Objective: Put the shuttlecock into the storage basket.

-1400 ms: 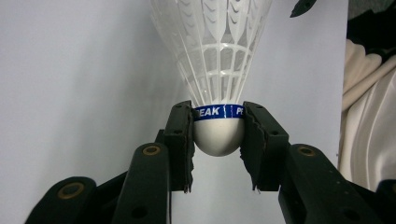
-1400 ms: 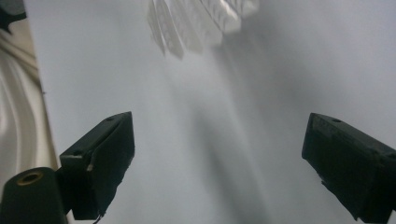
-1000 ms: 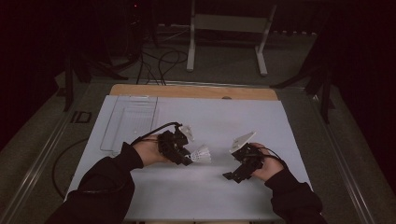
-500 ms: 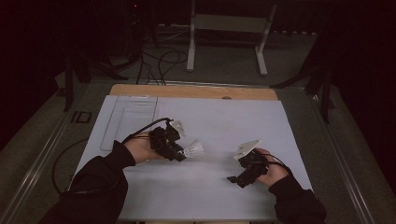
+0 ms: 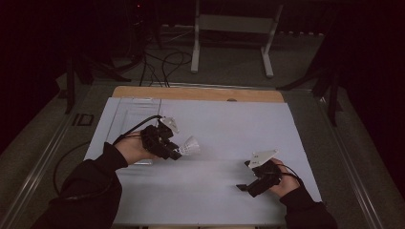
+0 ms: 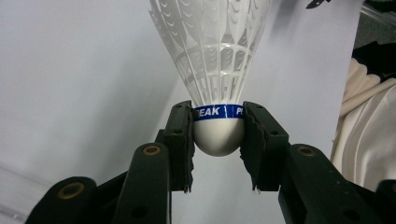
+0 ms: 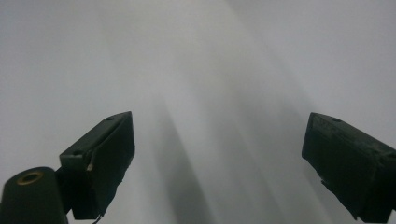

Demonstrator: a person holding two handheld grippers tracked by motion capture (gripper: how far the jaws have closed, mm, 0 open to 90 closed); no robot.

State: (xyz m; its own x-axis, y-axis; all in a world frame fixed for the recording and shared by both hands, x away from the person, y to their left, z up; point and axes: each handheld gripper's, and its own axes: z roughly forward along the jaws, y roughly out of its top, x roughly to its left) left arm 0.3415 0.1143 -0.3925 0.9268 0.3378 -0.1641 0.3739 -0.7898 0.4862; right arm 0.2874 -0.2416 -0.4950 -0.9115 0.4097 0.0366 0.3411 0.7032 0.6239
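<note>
Right gripper (image 5: 244,187): near right of the white table sheet (image 5: 229,124); drawn back toward the near edge over the last second. Jaws stand wide apart with nothing between them, and blank sheet is seen past them in the right gripper view.

Left gripper (image 6: 217,140): mid-left of the sheet; carried leftward and slightly farther away over the same interval. Jaws are clamped on the shuttlecock (image 6: 212,70), one at each side of its base.

Shuttlecock: held clear of the sheet, skirt pointing right. Rounded white base, blue band with partly hidden white lettering, white skirt of ribbed, net-like vanes, probably plastic, though the material cannot be settled from these views.

Clear tray (image 5: 125,113): far left corner of the sheet.

Reading: the hands have parted; the shuttlecock is now entrusted to the left gripper alone, and appears bound for the tray.
</note>
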